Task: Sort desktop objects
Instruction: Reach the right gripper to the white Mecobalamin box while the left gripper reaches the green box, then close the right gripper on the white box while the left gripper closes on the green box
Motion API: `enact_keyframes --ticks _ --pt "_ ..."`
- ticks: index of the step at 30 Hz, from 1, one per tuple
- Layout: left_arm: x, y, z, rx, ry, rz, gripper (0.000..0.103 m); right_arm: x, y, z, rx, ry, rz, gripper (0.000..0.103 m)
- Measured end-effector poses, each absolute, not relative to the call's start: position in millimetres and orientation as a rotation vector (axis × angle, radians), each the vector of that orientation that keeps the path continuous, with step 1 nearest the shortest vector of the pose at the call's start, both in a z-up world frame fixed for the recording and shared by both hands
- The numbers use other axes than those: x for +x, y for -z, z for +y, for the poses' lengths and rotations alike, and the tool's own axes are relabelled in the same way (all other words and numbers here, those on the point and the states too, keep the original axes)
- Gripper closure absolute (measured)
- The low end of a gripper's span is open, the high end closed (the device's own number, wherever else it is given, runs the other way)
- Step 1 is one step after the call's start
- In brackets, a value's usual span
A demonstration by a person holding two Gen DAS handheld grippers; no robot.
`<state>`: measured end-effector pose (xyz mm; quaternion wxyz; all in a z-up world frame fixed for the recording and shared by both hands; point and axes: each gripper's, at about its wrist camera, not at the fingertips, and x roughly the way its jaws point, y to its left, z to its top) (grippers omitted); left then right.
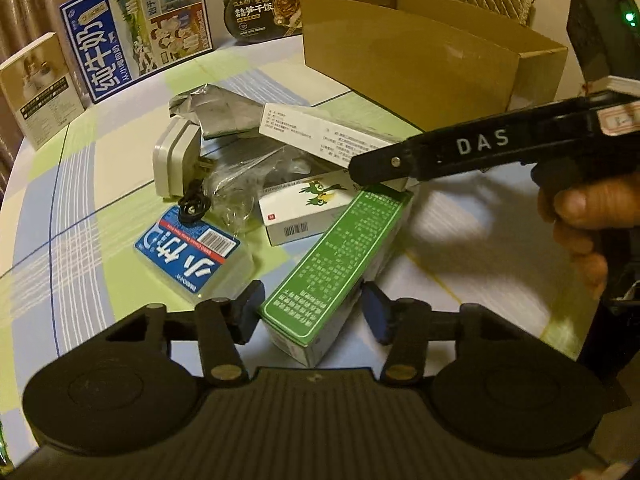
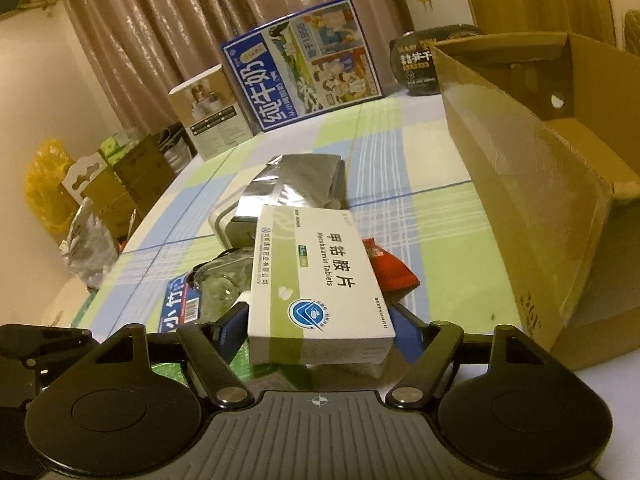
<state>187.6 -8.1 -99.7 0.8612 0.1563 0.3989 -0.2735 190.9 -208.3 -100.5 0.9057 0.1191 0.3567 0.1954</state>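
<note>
A long green box (image 1: 340,256) lies slantwise on a pile of small items. My left gripper (image 1: 314,312) is shut on its near end, a blue pad against each side. A white tablet box (image 2: 320,272) tops the pile, also seen in the left wrist view as the white tablet box (image 1: 316,128). My right gripper (image 2: 320,332) is shut on its near end, with the blue pads at both edges. From the right of the left wrist view, one of the right gripper's black fingers (image 1: 460,152) reaches over the pile, held by a hand (image 1: 580,216).
The pile holds a bird-printed white box (image 1: 304,208), a blue card pack (image 1: 188,256), a grey adapter (image 1: 172,160), a foil bag (image 1: 224,112) and a red pouch (image 2: 390,268). An open cardboard box (image 1: 400,56) stands behind. A blue milk carton (image 1: 136,28) and a black bowl (image 1: 264,12) line the back.
</note>
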Motion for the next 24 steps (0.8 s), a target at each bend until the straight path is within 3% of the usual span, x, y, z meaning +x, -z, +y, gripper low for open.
enact_keyframes --ticks 10,14,16,18,20,24 --pt "158.8 92.5 -11.6 0.232 0.432 0.905 0.075 131.3 88.9 -212.9 -0.046 -0.341 0.725 0.034" --pt "145.5 95.0 -18.7 0.219 0.409 0.907 0.075 111.2 100.1 -216.1 -0.094 -0.342 0.76 0.034" --pt "143.7 96.4 -21.3 0.219 0.397 0.903 0.065 107.6 104.4 -217.3 -0.089 -0.341 0.766 0.034" --pt "144.7 96.0 -23.3 0.209 0.399 0.893 0.064 108.1 106.8 -219.8 -0.069 -0.346 0.776 0.029" --pt "147.2 94.8 -25.3 0.202 0.394 0.881 0.064 110.4 108.5 -221.2 -0.069 -0.35 0.78 0.018" --pt "157.5 96.7 -30.9 0.205 0.387 0.868 0.064 116.8 115.2 -221.1 -0.071 -0.354 0.796 0.017"
